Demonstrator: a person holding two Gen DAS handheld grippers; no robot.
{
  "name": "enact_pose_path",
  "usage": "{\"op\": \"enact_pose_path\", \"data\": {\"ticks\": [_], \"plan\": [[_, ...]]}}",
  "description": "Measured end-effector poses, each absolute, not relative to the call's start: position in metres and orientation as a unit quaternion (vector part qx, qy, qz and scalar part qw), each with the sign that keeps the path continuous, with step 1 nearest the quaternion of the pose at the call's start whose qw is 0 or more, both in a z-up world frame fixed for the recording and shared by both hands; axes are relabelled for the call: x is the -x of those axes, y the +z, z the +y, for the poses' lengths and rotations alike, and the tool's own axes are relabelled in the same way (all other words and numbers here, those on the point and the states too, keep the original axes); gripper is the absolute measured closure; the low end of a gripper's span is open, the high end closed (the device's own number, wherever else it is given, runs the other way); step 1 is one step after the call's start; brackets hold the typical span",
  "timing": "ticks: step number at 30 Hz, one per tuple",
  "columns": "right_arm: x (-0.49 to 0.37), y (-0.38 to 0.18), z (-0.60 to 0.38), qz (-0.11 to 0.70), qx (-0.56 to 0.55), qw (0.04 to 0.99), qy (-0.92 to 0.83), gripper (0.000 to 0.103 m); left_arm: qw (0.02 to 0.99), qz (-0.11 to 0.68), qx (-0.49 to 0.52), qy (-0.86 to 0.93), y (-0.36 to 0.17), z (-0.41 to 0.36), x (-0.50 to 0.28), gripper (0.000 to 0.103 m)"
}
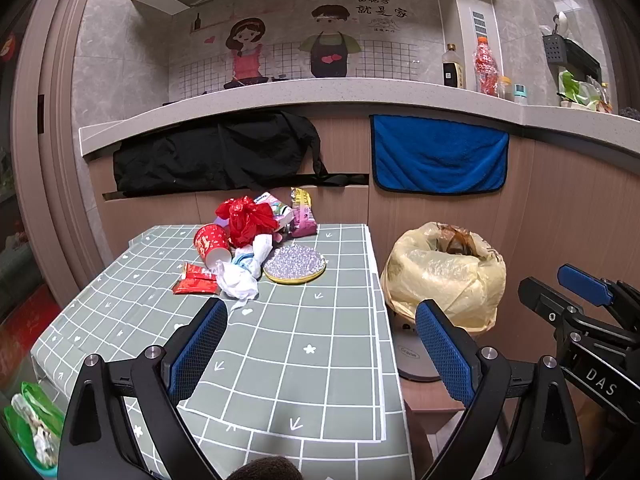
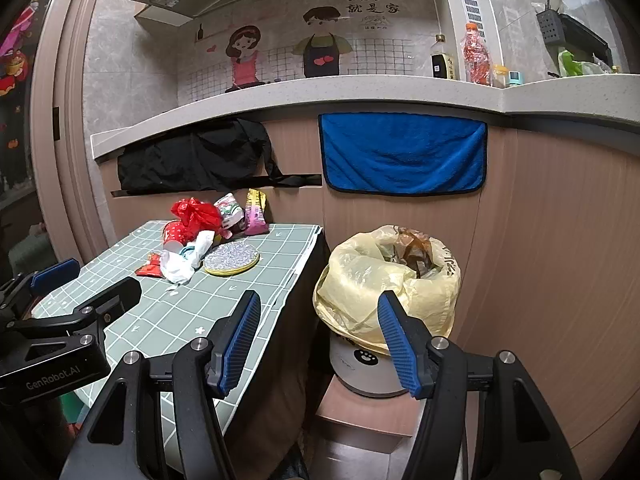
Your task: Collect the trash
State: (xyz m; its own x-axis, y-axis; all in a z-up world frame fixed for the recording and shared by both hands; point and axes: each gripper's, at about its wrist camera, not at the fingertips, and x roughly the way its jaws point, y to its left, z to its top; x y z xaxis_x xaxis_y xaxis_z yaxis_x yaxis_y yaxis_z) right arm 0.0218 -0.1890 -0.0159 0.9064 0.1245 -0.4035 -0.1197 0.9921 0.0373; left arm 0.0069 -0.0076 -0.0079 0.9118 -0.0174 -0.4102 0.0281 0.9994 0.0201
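Observation:
A pile of trash lies at the far end of the green checked table (image 1: 304, 344): a red plastic bag (image 1: 246, 216), a red paper cup (image 1: 212, 245) on its side, crumpled white tissue (image 1: 240, 276), red wrappers (image 1: 196, 280) and a pink snack packet (image 1: 302, 212). A white bin with a yellow bag (image 1: 444, 272) stands to the right of the table; it also shows in the right wrist view (image 2: 384, 280). My left gripper (image 1: 320, 344) is open and empty above the near table. My right gripper (image 2: 318, 340) is open and empty in front of the bin.
A round coaster (image 1: 294, 264) with silver beads lies beside the trash. A blue towel (image 1: 438, 154) and a black cloth (image 1: 216, 152) hang from the counter behind. Bottles (image 1: 486, 66) stand on the counter. A green bag (image 1: 32, 424) lies on the floor at left.

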Motion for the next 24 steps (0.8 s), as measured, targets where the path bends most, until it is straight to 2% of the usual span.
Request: {"op": "enact_pose_path", "data": {"ticks": [24], "plan": [[-0.0223,-0.0179,-0.1918,0.21,-0.01,0.976,0.061,0.045,0.977,0.212,-0.012,-0.016,-0.0109,-0.009,-0.006,0.009]]}}
